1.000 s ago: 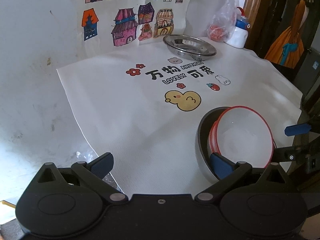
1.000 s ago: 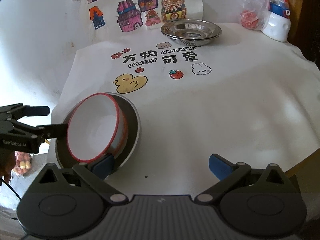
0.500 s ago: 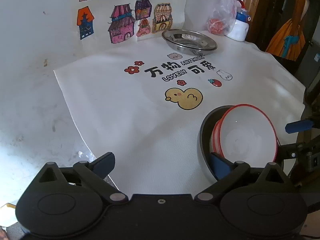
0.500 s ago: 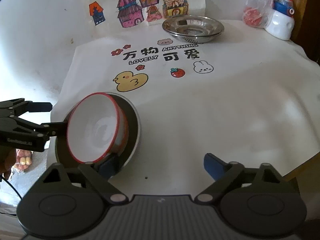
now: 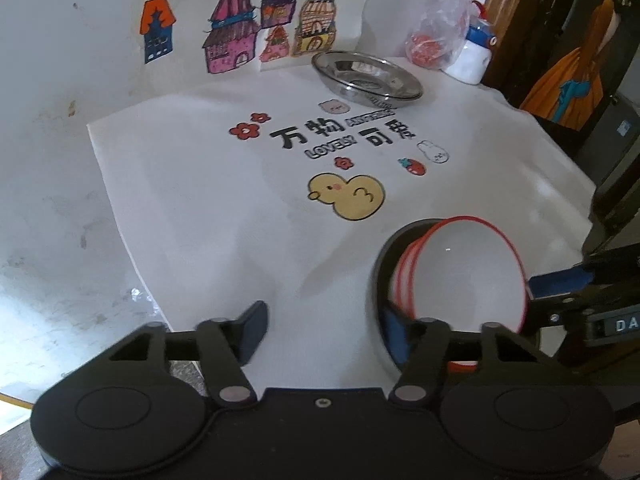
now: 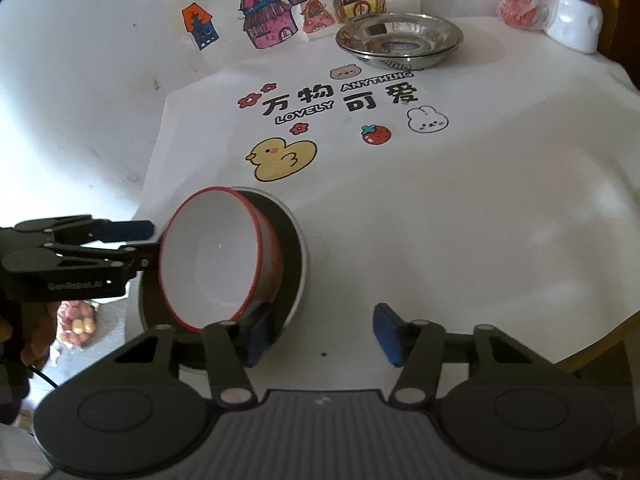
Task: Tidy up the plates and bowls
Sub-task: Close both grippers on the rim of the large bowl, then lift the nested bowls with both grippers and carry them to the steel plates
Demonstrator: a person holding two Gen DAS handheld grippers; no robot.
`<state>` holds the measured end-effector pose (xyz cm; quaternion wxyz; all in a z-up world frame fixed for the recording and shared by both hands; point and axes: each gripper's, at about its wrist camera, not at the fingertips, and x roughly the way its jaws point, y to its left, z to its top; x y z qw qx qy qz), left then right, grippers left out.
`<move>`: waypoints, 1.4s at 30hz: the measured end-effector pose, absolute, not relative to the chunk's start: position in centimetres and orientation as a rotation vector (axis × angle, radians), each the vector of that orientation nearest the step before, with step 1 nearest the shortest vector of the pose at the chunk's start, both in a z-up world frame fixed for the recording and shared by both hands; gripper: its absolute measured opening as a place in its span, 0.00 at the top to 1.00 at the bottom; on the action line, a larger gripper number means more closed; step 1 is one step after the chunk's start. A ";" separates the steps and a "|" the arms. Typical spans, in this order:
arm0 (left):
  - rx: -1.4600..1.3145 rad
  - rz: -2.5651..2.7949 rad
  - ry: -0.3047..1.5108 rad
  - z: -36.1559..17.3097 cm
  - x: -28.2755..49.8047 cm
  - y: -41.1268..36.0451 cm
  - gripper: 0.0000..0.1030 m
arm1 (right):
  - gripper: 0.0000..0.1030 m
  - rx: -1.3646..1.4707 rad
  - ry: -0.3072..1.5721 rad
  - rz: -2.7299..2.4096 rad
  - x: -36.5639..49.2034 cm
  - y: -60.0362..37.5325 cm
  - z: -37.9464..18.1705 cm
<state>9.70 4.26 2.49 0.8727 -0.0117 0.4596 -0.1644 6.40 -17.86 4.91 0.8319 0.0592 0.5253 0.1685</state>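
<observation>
**Red-rimmed bowls tipped in a dark dish between two open grippers**

Left wrist view: the left gripper [image 5: 326, 330] stands with its jaws wide and nothing between them. The red-rimmed bowls [image 5: 468, 276], a nested stack tipped on edge with the mouth facing this gripper, lie just ahead and to its right, leaning inside a dark dish [image 5: 384, 256]. The right-hand fingertip [image 5: 394, 330] sits at the dish's near rim; whether it touches I cannot tell. The right gripper [image 5: 560, 280] comes in from the far right edge, right at the bowls' rim. Far ahead rest the steel plates [image 5: 366, 76], with a plastic bag [image 5: 434, 40] and a white bottle [image 5: 472, 60] beyond them to the right. The printed cloth [image 5: 200, 200] between is bare.

Right wrist view: the right gripper [image 6: 322, 334] is also wide and empty. The bowls [image 6: 218, 264] lie ahead and to its left, mouth turned left toward the left gripper [image 6: 144, 240], which reaches in level from the left, one finger at the rim. The right gripper's left fingertip [image 6: 258, 334] sits against the dish's [image 6: 294, 240] near edge.

Judgement: both grippers are about equally close; the bowls' tilt matters most, since a rim pinch must follow the edge, and the dish wall crowds the underside.
</observation>
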 end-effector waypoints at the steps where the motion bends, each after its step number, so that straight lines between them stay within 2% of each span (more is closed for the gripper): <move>1: -0.025 -0.349 0.957 2.6 9.7 4.1 0.50 | 0.45 0.138 1.118 0.359 6.4 -17.9 4.9; 3: -0.021 -0.361 0.950 2.7 9.7 3.9 0.62 | 0.45 0.156 1.126 0.360 6.5 -17.9 4.8; 6: -0.021 -0.376 0.945 2.9 9.7 3.5 0.74 | 0.45 0.172 1.135 0.359 6.6 -17.9 4.7; 8: -0.022 -0.382 0.946 3.0 9.7 3.3 0.79 | 0.47 0.175 1.139 0.357 6.6 -17.8 4.6; 14: -0.028 -0.394 0.944 3.1 9.5 2.9 0.94 | 0.66 0.232 1.175 0.368 6.8 -17.5 4.7; 18: -0.029 -0.388 0.940 3.1 9.5 2.7 0.95 | 0.79 0.274 1.196 0.388 7.1 -17.3 4.7; 28: -0.038 -0.357 0.932 3.1 9.3 2.4 0.96 | 0.79 0.265 1.194 0.344 6.8 -16.7 4.3; 42: 0.006 -0.357 1.010 3.5 10.4 1.9 0.96 | 0.84 0.311 1.326 0.256 8.3 -15.7 3.0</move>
